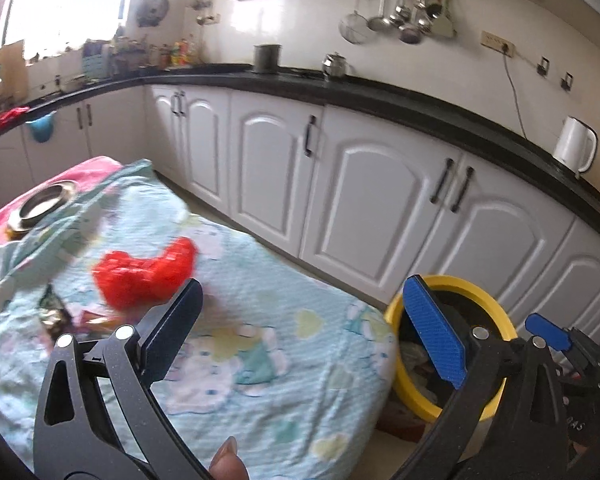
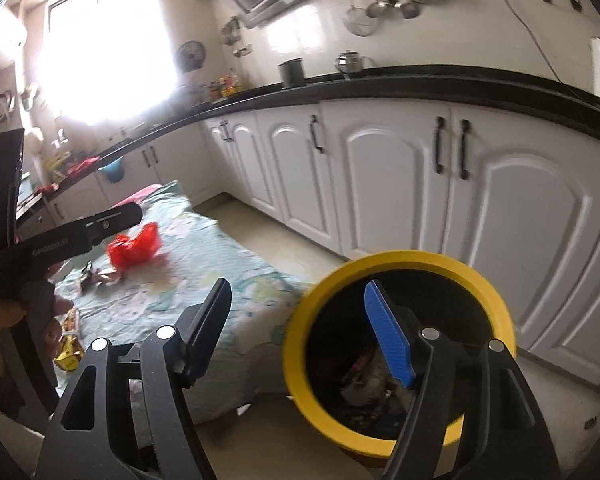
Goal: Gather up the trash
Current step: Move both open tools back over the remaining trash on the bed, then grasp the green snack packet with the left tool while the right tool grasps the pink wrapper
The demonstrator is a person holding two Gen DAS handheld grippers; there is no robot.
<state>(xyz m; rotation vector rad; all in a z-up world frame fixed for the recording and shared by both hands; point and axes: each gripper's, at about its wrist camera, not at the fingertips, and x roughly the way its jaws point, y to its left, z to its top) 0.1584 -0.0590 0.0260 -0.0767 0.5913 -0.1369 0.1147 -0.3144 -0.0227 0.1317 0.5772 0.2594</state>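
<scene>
A yellow-rimmed bin [image 2: 484, 280] with wrappers inside stands on the floor by the table's right end; it also shows in the left wrist view [image 1: 496, 304]. A crumpled red plastic wrapper [image 1: 144, 276] lies on the light blue cloth, also seen in the right wrist view [image 2: 134, 249]. Small dark and yellow wrappers [image 1: 56, 316] lie to its left. My left gripper [image 1: 304, 312] is open and empty above the cloth, right of the red wrapper. My right gripper [image 2: 300, 316] is open and empty, over the bin's left rim.
The table is covered by a blue cartoon cloth [image 1: 260, 344] with a steel plate [image 1: 40, 204] at its far left. White cabinets [image 1: 364, 200] under a black counter run behind. A white kettle [image 1: 574, 144] stands on the counter. The right gripper [image 1: 548, 332] shows by the bin.
</scene>
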